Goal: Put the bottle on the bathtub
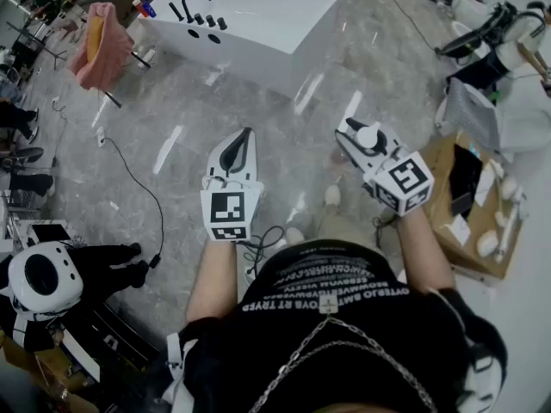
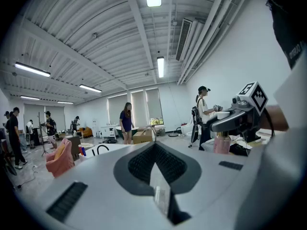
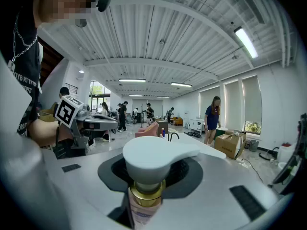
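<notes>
1. Left tongs (image 2: 154,147): jaws pressed together, with nothing between them.
2. Right tongs (image 1: 348,131): jaws partly apart and clamped on the bottle (image 3: 152,159), just right of the left tongs.
3. Bottle: upright between the right jaws, its white pump head and gold collar above them.
4. Bathtub (image 1: 275,24): white, on the grey floor (image 1: 172,127), well ahead of both tongs and apart from the bottle.

The glossy grey marbled floor (image 1: 172,119) carries a white bathtub (image 1: 258,54) at twelve o'clock and a pink armchair (image 1: 102,46) at ten o'clock. A black cable (image 1: 146,192) snakes across the floor at nine o'clock. An open cardboard box (image 1: 439,205) sits at three o'clock.
</notes>
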Available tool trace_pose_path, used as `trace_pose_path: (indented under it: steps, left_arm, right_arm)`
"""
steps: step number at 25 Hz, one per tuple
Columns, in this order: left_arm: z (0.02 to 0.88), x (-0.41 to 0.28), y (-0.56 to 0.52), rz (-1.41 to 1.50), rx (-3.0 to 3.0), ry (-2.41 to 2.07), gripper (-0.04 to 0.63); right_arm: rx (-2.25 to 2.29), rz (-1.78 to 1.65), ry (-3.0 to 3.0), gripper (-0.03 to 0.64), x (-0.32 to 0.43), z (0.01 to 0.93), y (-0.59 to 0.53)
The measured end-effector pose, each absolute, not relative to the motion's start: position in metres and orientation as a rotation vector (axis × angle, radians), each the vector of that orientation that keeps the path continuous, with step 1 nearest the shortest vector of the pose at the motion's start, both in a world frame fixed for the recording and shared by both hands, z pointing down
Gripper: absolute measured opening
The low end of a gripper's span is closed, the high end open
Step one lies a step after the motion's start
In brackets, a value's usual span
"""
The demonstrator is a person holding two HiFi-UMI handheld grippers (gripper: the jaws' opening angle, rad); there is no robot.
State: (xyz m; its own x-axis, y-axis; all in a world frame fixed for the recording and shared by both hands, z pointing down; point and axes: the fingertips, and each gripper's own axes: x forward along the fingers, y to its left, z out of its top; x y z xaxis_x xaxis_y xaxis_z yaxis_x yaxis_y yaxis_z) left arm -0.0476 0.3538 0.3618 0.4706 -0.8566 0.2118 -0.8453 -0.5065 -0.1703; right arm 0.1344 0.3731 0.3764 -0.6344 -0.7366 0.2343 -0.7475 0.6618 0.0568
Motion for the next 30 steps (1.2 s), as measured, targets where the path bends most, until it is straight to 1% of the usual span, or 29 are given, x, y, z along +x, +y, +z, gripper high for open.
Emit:
trace_pose_path:
  steps: [6, 11, 18, 23, 30]
  left_arm:
    - [0.346, -0.046, 0.353, -0.383, -2.644, 1.546, -0.003]
    - [0.346, -0.062, 0.356, -0.382, -2.643, 1.568, -0.003]
    - [0.345, -0.066, 0.354, -0.37, -2.652, 1.544, -0.003]
    - [0.36, -0.07, 0.343, -0.403, -2.667, 1.559, -0.003]
    - [0.36, -0.061, 0.308, -0.426, -2.665, 1.523, -0.003]
  right_arm:
    - [1.154, 0.045, -2.601, 0.12, 0.125, 0.369, 0.372]
    - [1.135, 0.043, -2.613, 0.12, 0.11, 0.364, 0.37]
    - [1.144, 0.05, -2.626, 0.12, 0.102, 0.36, 0.364]
    - [1.111, 0.116, -2.629, 0.12, 0.099, 0.372, 0.359]
    - [1.151, 0.124, -2.631, 0.12, 0.107, 0.377, 0.325]
